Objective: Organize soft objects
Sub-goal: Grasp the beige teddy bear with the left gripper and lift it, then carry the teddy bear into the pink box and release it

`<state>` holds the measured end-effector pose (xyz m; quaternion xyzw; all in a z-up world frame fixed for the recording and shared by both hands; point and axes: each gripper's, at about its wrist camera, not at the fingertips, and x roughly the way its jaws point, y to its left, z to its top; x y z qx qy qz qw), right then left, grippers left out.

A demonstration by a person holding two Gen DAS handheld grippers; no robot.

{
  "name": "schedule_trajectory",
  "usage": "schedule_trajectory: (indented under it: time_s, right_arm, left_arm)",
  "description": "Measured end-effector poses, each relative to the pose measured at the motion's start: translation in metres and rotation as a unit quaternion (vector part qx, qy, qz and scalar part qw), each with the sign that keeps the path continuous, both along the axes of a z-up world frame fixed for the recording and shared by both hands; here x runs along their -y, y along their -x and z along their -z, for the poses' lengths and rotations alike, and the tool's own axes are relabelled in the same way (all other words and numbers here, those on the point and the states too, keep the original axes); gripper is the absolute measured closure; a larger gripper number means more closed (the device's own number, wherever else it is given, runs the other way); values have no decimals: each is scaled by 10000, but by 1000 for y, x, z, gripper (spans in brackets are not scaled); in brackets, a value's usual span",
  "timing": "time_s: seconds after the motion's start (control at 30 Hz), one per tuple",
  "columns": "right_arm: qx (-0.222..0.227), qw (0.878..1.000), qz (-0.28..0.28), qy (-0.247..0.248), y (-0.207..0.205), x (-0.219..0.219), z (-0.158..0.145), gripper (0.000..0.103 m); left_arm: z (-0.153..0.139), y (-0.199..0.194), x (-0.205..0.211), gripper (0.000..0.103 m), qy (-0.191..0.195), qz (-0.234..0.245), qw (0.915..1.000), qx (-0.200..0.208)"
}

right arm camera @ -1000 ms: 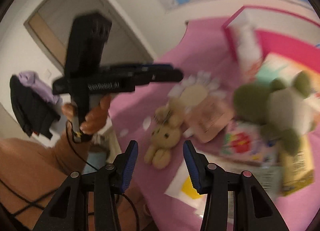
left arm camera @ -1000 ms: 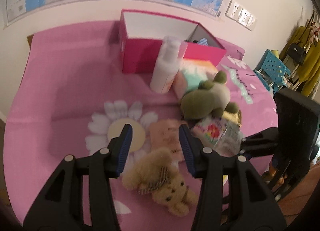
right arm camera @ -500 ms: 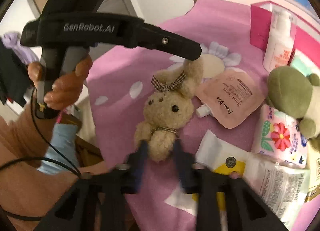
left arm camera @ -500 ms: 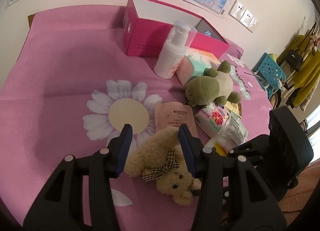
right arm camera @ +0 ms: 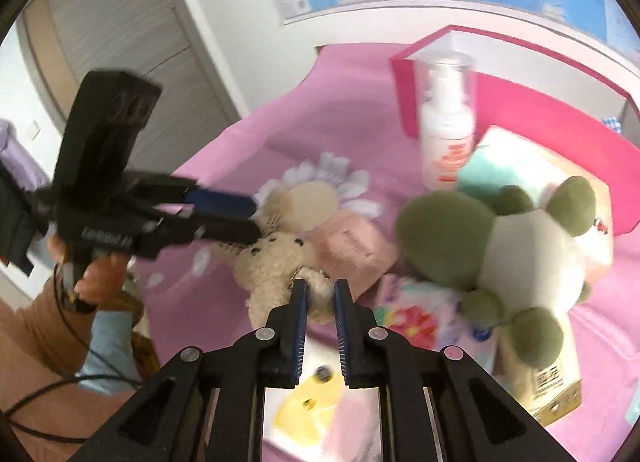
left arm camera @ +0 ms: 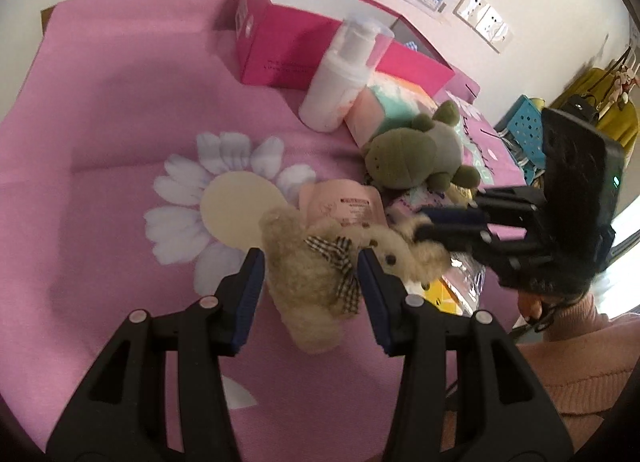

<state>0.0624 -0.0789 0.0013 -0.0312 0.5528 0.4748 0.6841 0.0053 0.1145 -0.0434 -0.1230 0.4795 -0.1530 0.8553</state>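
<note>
A beige plush bear (left arm camera: 316, 278) with a checked bow lies on the pink cloth. My left gripper (left arm camera: 310, 274) is open, its fingers either side of the bear's body. My right gripper (right arm camera: 320, 294) is shut on the bear's leg (right arm camera: 316, 282); in the left wrist view it (left arm camera: 424, 228) comes in from the right onto the bear. A green and grey plush frog (left arm camera: 416, 154) sits behind, also large in the right wrist view (right arm camera: 492, 246). The open pink box (left arm camera: 296, 46) stands at the back.
A white pump bottle (left arm camera: 340, 82) stands before the box, beside a pastel tissue pack (left arm camera: 392, 102). A pink pouch (left arm camera: 344, 206), a floral tissue pack (right arm camera: 412, 318) and plastic packets (right arm camera: 316, 402) lie around the bear. A blue crate (left arm camera: 524, 126) is beyond the table's right edge.
The right gripper has closed from open onto the bear's leg. The left gripper has moved forward, so its open fingers now straddle the bear's body.
</note>
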Motion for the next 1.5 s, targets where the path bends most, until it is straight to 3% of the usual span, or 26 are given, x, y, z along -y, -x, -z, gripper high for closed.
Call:
schedule_trajectory:
  time_s: [0.27, 0.4, 0.5, 0.57, 0.63, 0.7, 0.87, 1.03, 1.17, 1.5]
  right_arm:
    - [-335, 9987, 389, -50, -7, 4, 12, 87]
    - [-764, 9953, 507, -304, -5, 16, 13, 67]
    - [-735, 9954, 489, -365, -2, 16, 13, 67]
    - [-677, 9962, 428, -340, 1, 15, 13, 67]
    - [-441, 9982, 317, -236, 7, 9, 11, 74]
    - [-249, 9994, 210, -93, 11, 6, 11, 89]
    - [-227, 9994, 213, -128, 11, 7, 12, 92]
    - [-232, 9983, 370, -382, -1, 13, -1, 92]
    - [21, 9970, 466, -615, -14, 18, -25, 92]
    - [811, 9879, 820, -1041, -80, 23, -81, 92]
  left_arm:
    - [13, 0, 0, 52, 274, 120, 9994, -194]
    - [17, 0, -1, 52, 317, 71, 9992, -224]
    - [19, 0, -2, 53, 369, 54, 9991, -225]
    - [19, 1, -2, 54, 357, 59, 9991, -224]
    - [20, 2, -2, 55, 375, 72, 9990, -219]
    - [20, 2, -2, 56, 382, 60, 9990, -216]
    - [14, 2, 1, 57, 415, 25, 9990, -163]
    - [-14, 1, 8, 58, 364, 14, 9992, 189]
    - [-43, -6, 11, 58, 301, 19, 9980, 561]
    - [-122, -71, 17, 58, -144, -24, 9897, 1426]
